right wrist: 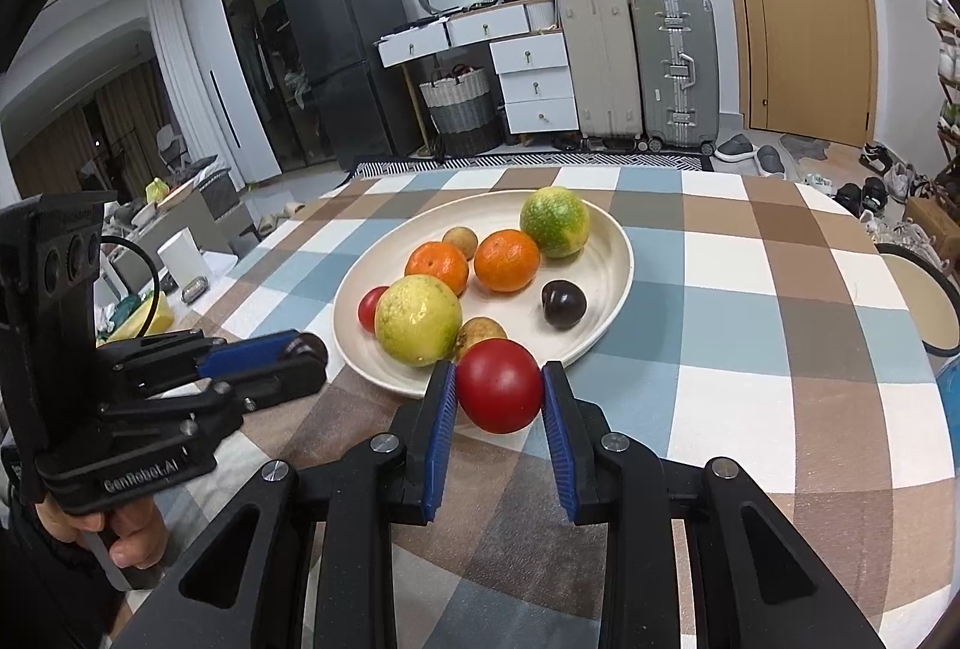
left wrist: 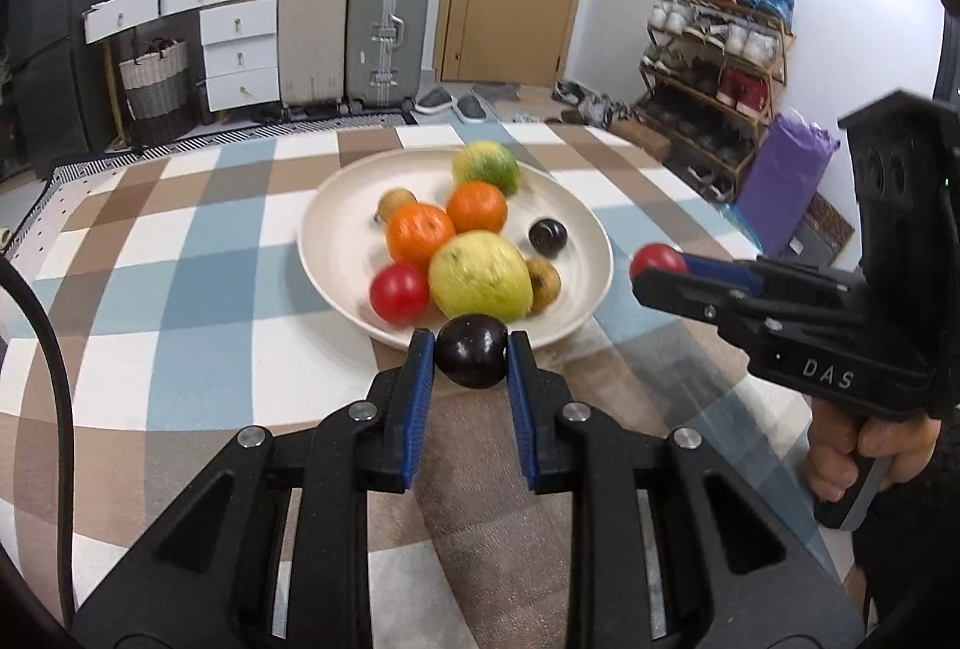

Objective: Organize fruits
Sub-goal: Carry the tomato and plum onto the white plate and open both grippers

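Sitting on the checked tablecloth (right wrist: 750, 289): a big cream plate (right wrist: 612, 253) full of fruit. Lying in the plate: a big yellow-green fruit (right wrist: 418, 320) near the front, two oranges (right wrist: 507, 260) side by side in the middle, a green and yellow round fruit (right wrist: 554, 221) at the back, a dark plum (right wrist: 563, 304) alone on the bare side, a small red tomato (right wrist: 371, 308) at the near left edge, and two little brown fruits (right wrist: 461, 241), one at the back and one at the front. Being held just over the plate's near rim by the left gripper (left wrist: 471, 358): a second dark plum (left wrist: 471, 359), round and shiny, almost black, with the blue pads (left wrist: 420, 391) pressing on it from both sides. Being held by the right gripper (right wrist: 500, 397): a big red tomato (right wrist: 500, 394), smooth and round, squeezed between the blue pads, hanging above the cloth right at the front edge of the plate. Pointing down at a slant toward the plate, both grippers, one from each side. Gripping the black handles from below: a right hand (left wrist: 864, 460) low at the right of the left camera's view, and a left hand (right wrist: 129, 532) low at the left of the right camera's view. Looking a bit blurry in the left camera's view.
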Demonstrator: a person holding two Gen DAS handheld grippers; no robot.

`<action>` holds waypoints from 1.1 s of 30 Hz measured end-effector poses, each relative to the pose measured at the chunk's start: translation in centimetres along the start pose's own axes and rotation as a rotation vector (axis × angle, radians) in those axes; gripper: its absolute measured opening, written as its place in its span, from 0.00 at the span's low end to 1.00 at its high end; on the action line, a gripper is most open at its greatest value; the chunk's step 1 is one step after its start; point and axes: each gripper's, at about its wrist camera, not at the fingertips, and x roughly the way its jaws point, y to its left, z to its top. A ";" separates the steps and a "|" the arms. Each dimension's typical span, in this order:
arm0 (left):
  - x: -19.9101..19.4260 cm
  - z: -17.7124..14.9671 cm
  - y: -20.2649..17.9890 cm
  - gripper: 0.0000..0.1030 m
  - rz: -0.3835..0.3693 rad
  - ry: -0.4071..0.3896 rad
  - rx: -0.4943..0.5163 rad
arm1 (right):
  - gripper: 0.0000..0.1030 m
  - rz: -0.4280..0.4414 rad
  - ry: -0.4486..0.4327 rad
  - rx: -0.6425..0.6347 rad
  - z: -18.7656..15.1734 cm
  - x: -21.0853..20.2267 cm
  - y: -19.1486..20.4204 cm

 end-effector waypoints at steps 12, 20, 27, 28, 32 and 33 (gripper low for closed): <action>-0.1 2.1 2.9 0.21 0.077 -0.059 -0.054 | 0.28 -0.037 -0.026 0.025 1.3 0.9 -0.3; 2.2 3.5 4.8 0.21 0.114 -0.072 -0.080 | 0.28 -0.031 -0.003 0.069 2.1 3.2 -1.3; 4.2 3.8 5.4 0.21 0.113 -0.049 -0.085 | 0.28 -0.019 -0.006 0.091 2.7 4.0 -1.8; 4.4 3.7 5.2 0.21 0.113 -0.045 -0.078 | 0.28 -0.017 -0.006 0.092 2.7 4.0 -1.8; 4.8 3.7 4.5 0.21 0.115 -0.042 -0.045 | 0.28 -0.020 0.006 0.100 2.8 4.2 -1.9; 4.9 3.7 4.5 0.21 0.116 -0.041 -0.043 | 0.28 -0.021 0.008 0.101 2.7 4.2 -1.9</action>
